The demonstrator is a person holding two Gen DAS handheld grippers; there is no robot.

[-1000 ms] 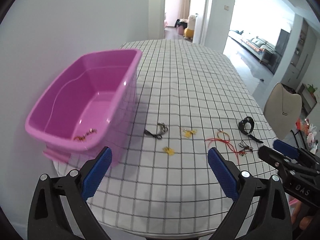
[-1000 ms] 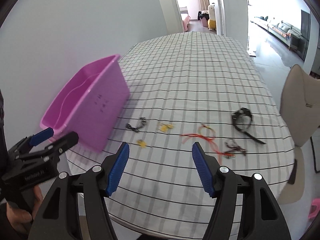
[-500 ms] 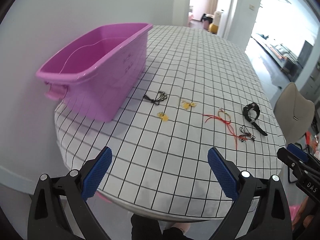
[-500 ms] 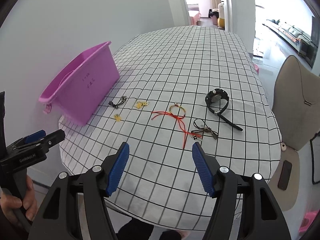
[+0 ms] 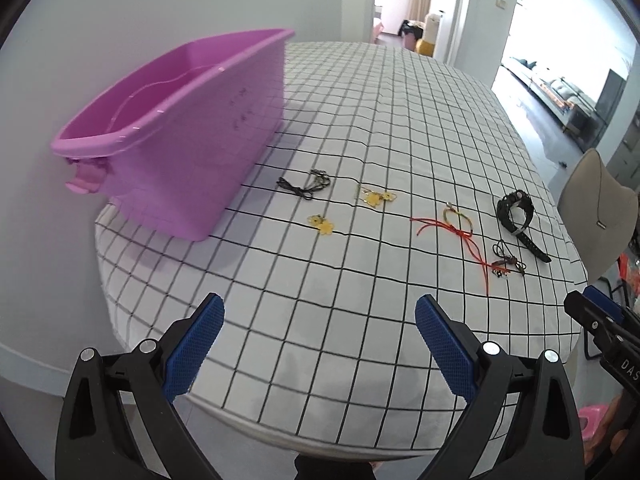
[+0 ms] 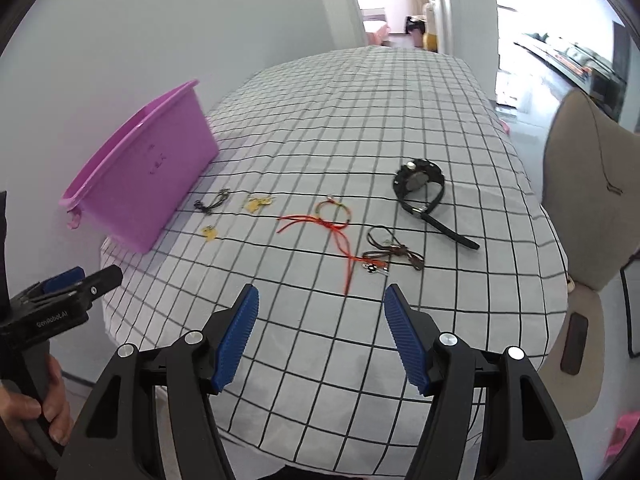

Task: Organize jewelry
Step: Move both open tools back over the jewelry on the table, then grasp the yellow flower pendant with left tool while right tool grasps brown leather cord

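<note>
From my left wrist view, my left claw (image 5: 320, 344) hangs released over the near edge of the table (image 5: 360, 360), nothing between its blue pads. The pink bin (image 5: 180, 152) stands at the far left, and from this low angle I cannot see inside it, so I cannot say what it holds. Six pieces lie loose on the checked cloth in a rough row: a black cord (image 5: 306, 186) just beside the bin, two yellow charms (image 5: 321, 224) (image 5: 376, 198), a red string bracelet (image 5: 456, 226), a dark knotted cord (image 5: 507, 262) and a black watch (image 5: 518, 216). My right claw (image 5: 600, 314) pokes in at the right edge.

From my right wrist view, my right claw (image 6: 320, 332) is also released and empty, pointing toward the red bracelet (image 6: 334, 216) and the dark cord (image 6: 390, 250) beyond its tips (neither is touched). The watch (image 6: 420, 188) lies further right, the charms (image 6: 210, 233) (image 6: 258, 203) and black cord (image 6: 212, 202) near the bin (image 6: 148, 172). My left claw (image 6: 64, 284) shows at the left edge.

I judge the sorting mostly undone: every visible piece still has to go into the bin.
</note>
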